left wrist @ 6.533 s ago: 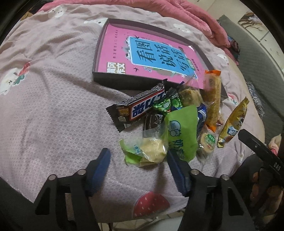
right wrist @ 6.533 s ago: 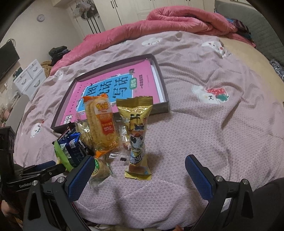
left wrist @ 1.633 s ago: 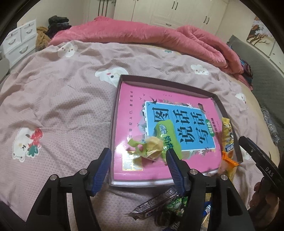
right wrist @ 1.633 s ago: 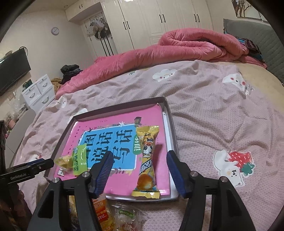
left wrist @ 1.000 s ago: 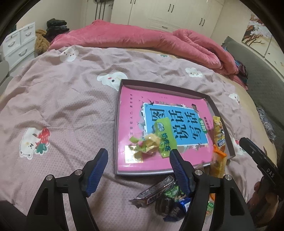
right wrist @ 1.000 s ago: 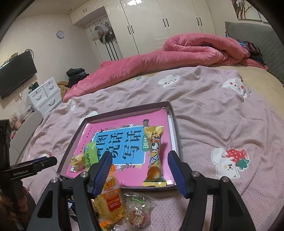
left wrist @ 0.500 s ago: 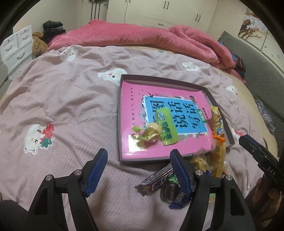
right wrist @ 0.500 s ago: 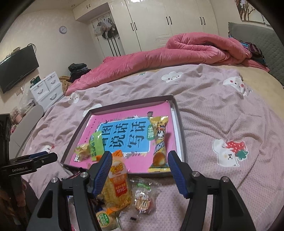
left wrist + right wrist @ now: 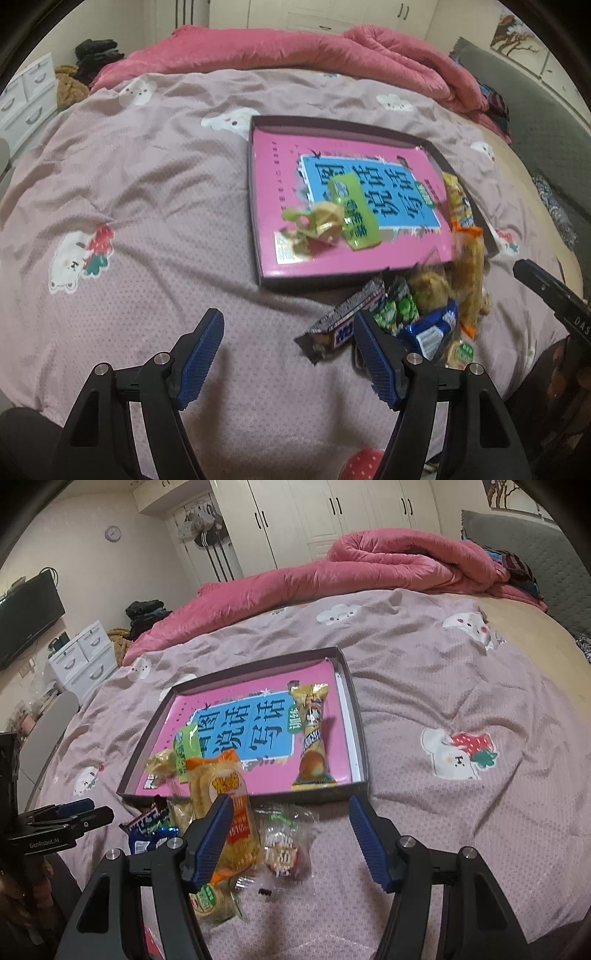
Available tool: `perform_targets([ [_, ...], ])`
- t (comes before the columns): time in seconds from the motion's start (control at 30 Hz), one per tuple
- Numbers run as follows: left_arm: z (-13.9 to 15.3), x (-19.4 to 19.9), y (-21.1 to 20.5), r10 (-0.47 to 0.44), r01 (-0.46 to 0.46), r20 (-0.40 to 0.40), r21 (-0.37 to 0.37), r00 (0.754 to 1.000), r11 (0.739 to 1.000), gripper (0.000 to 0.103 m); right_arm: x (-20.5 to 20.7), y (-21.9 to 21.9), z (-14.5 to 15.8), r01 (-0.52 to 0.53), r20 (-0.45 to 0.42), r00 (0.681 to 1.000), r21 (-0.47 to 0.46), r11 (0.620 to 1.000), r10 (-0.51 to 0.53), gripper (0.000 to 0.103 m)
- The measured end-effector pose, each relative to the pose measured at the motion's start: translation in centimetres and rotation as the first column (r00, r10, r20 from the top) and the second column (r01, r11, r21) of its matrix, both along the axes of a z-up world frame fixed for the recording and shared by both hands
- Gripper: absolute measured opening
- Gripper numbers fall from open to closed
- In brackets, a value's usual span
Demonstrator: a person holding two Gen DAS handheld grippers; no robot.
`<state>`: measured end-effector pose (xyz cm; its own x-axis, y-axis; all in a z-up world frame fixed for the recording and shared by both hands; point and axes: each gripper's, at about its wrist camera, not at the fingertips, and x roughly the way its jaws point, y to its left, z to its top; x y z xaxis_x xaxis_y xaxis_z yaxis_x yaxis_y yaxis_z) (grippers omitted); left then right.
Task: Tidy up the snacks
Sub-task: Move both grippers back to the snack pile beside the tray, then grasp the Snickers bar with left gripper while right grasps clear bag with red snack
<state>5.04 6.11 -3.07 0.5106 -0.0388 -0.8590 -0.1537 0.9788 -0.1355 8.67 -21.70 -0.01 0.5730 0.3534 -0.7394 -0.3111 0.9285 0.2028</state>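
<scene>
Snacks in tray [image 9: 354, 716]: green pack [image 9: 186, 744], yellow pack [image 9: 312, 734].
Snacks left: pile on bed [image 9: 236, 830].
Jaws: both grippers wide open, holding nothing.

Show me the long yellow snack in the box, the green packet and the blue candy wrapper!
Long yellow snack [image 9: 311, 734], right wrist view, middle of its wrapper.
Green packet [image 9: 355, 212], left wrist view, middle of its flat face.
Blue candy wrapper [image 9: 430, 326], left wrist view, its crinkled middle.

Empty, wide-open right gripper [image 9: 290, 840] above snack pile [image 9: 236, 834]
</scene>
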Motion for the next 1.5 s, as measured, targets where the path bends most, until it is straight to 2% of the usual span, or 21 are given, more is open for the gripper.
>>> perform_targets([
  [0.33,-1.0,-0.1,-1.3,-0.083,0.084,-0.039,0.022,0.996,0.996,0.074,-0.3,0.1,-0.9,-0.002,-0.06,0.998,-0.003,1.0,0.002,0.065],
  [0.5,-1.7,0.2,-1.5,-0.092,0.095,-0.056,0.039,0.994,0.995,0.074,-0.1,0.2,-1.5,-0.003,-0.09,0.996,-0.009,1.0,0.003,0.065],
  [0.63,-2.0,0.5,-1.4,-0.094,0.096,-0.054,0.048,0.994,0.994,0.074,0.0,0.2,-2.0,-0.006,-0.112,0.994,-0.017,1.0,0.004,0.065],
  [0.83,-2.2,1.1,-1.9,-0.14,0.142,-0.038,0.061,0.989,0.988,0.074,0.6,0.2,-3.3,-0.004,-0.17,0.985,-0.028,1.0,-0.001,0.065],
  [0.9,-2.2,1.3,-2.2,-0.161,0.163,-0.031,0.078,0.987,0.984,0.074,0.7,0.3,-3.7,-0.011,-0.188,0.982,-0.028,1.0,0.006,0.062],
  [1.0,-2.2,1.6,-2.6,-0.192,0.194,-0.025,0.093,0.981,0.977,0.069,0.9,0.7,-4.3,-0.023,-0.216,0.976,-0.029,0.999,0.016,0.055],
  [1.13,-2.5,2.1,-2.5,-0.215,0.217,-0.032,0.103,0.976,0.971,0.063,1.1,1.4,-5.0,-0.047,-0.237,0.971,-0.009,0.999,0.043,0.041],
  [1.3,-2.7,2.5,-2.3,-0.237,0.239,-0.029,0.071,0.971,0.969,0.06,1.5,2.0,-5.4,-0.059,-0.236,0.97,-0.011,0.998,0.055,0.04],
  [1.5,-2.8,2.9,-3.1,-0.293,0.294,-0.029,0.071,0.956,0.953,0.048,2.2,2.1,-6.2,-0.051,-0.258,0.965,0.008,0.999,0.051,0.04],
])
